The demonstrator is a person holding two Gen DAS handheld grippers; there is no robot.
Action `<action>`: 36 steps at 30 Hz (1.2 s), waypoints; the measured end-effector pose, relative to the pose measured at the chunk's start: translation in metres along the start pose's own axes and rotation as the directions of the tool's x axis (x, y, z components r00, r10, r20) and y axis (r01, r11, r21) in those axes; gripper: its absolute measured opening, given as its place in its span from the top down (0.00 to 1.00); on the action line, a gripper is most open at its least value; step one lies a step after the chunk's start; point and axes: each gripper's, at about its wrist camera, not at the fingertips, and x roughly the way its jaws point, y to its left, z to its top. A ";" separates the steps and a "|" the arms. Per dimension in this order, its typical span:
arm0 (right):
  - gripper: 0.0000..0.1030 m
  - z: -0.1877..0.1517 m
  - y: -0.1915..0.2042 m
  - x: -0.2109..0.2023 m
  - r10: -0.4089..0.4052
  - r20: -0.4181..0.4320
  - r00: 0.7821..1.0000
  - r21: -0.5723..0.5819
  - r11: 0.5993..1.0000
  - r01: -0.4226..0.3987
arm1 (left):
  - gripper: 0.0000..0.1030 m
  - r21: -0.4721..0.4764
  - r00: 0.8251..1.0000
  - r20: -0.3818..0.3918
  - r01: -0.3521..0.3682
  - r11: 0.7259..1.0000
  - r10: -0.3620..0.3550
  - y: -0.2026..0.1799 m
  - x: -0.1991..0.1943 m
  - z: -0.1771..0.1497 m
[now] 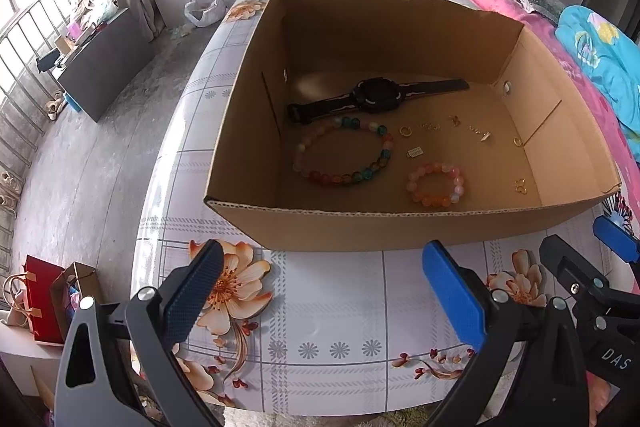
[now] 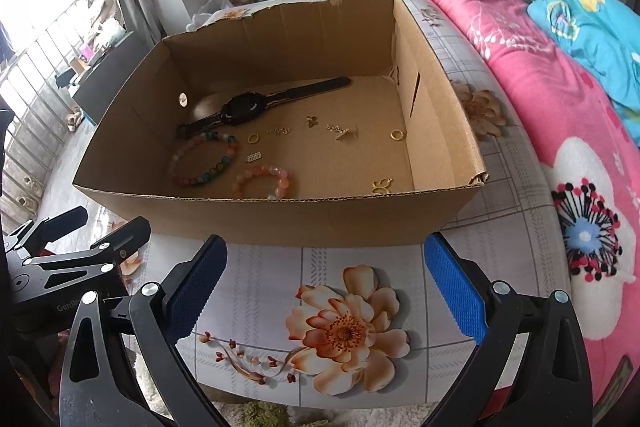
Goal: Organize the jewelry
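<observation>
Nearest the cameras, the left gripper [image 1: 322,291] and the right gripper [image 2: 326,287] are hovering side by side over the near edge of the desk [image 1: 344,311], each with its blue-padded fingers [image 1: 452,295] spread wide and released, grasping nothing. The floral cloth on the desk is showing between both pairs of fingers. Just beyond them, an open cardboard box [image 1: 400,231] is sitting on the desk with its near wall facing the grippers, and all the jewelry is lying on its floor. Closest to that near wall, a small pink-and-orange bead bracelet [image 1: 436,185] is resting right of centre, with a small gold charm [image 1: 520,185] lying further to its right. A larger multicoloured bead bracelet [image 1: 344,153] is lying to the left, and a tiny silver tag [image 1: 415,152] is sitting between the two bracelets. Behind these, a loose row of small gold pieces is stretching across the middle of the floor, among them a gold ring [image 1: 406,131] near the large bracelet and another gold hoop [image 1: 518,141] near the right wall. Furthest back in the box, a black watch [image 1: 376,100] is lying flat with its strap stretched out diagonally. Beyond the desk on the right, a pink floral quilt [image 2: 560,115] is lying heaped on a bed.
</observation>
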 end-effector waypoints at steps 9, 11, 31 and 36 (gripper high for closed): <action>0.08 0.000 0.000 0.000 0.000 0.001 1.000 0.000 1.000 0.000 | 0.05 -0.001 1.000 -0.001 0.000 1.000 0.000 0.000 0.001 0.000; 0.08 0.000 0.000 -0.001 0.001 0.003 1.000 -0.002 1.000 -0.001 | 0.05 -0.002 1.000 -0.002 0.003 1.000 -0.003 0.001 0.001 0.000; 0.08 0.000 0.004 -0.004 -0.004 0.009 1.000 -0.008 1.000 0.004 | 0.05 -0.013 1.000 -0.018 0.014 1.000 -0.014 0.002 0.003 -0.002; 0.08 0.000 0.002 -0.004 -0.005 0.008 1.000 -0.004 1.000 0.005 | 0.05 -0.012 1.000 -0.023 0.015 1.000 -0.015 0.001 0.003 -0.004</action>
